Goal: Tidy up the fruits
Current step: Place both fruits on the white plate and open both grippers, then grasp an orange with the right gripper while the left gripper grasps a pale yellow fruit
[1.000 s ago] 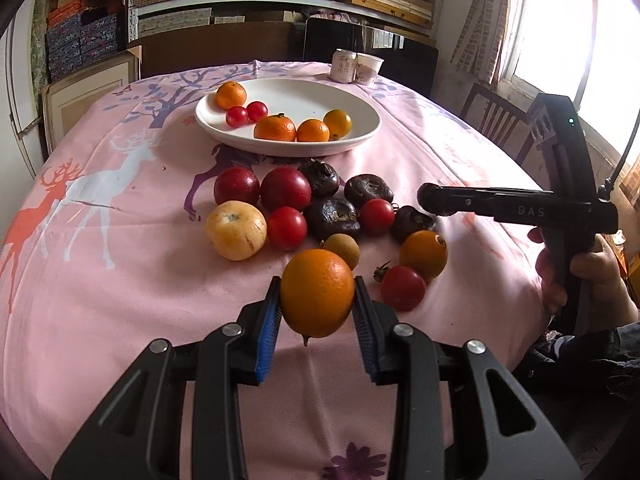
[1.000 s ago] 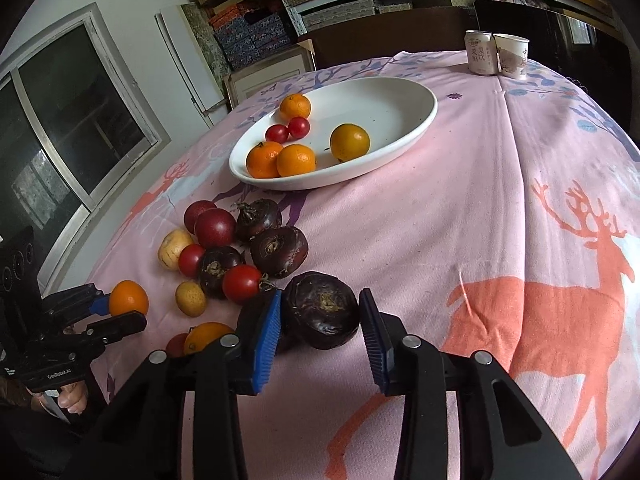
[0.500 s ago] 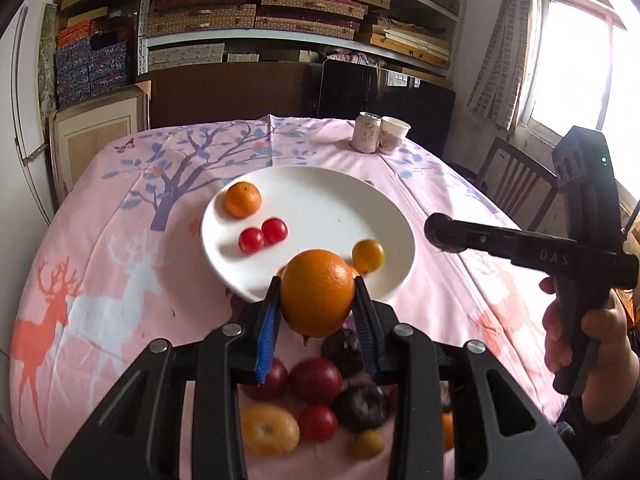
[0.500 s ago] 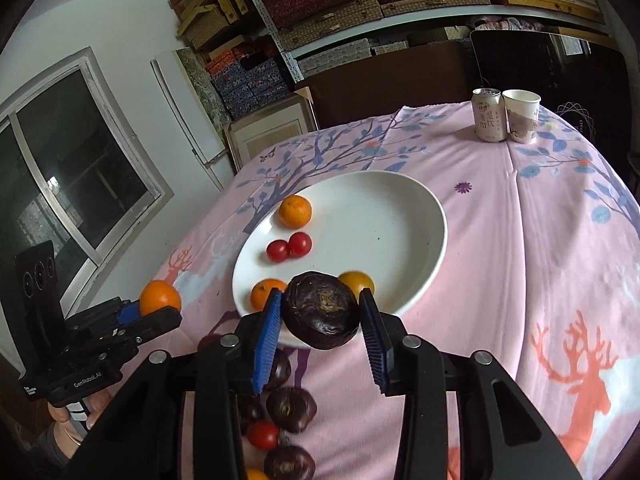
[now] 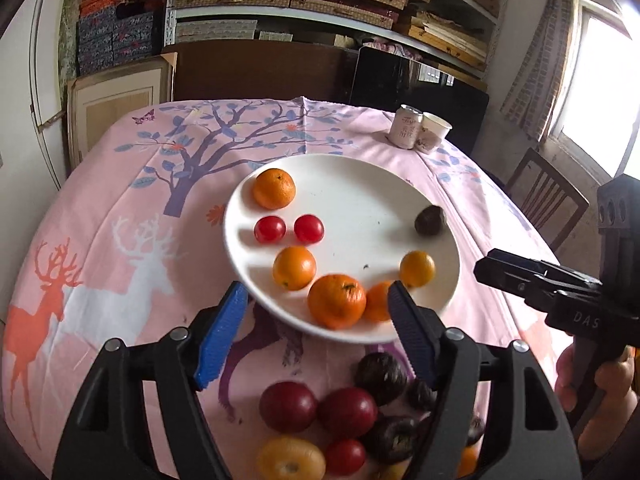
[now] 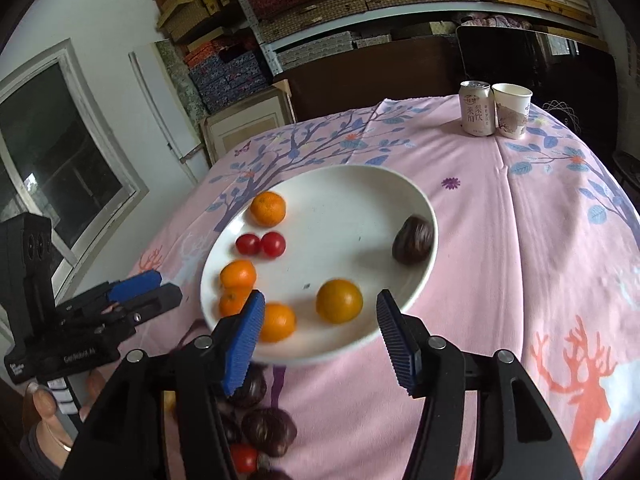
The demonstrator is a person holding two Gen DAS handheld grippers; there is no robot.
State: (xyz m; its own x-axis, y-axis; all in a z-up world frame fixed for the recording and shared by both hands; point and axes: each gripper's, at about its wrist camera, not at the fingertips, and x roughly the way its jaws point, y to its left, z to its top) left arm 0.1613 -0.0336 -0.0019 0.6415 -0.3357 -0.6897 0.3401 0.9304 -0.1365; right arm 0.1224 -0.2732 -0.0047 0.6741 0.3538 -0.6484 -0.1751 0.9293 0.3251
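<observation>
Both the left gripper point(image 5: 316, 332) and right gripper point(image 6: 320, 338) hang wide and empty at the white plate point(image 5: 360, 196)'s near rim, with the loose red plums point(image 5: 318, 408) just below and behind the left one.

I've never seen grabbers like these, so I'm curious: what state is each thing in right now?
Left gripper: open, empty.
Right gripper: open, empty.
White plate: holding fruit, part bare.
Dark fruit: lying in the plate by its rim.
Drink can: upright, can't tell if opened.
Paper cup: upright.
</observation>
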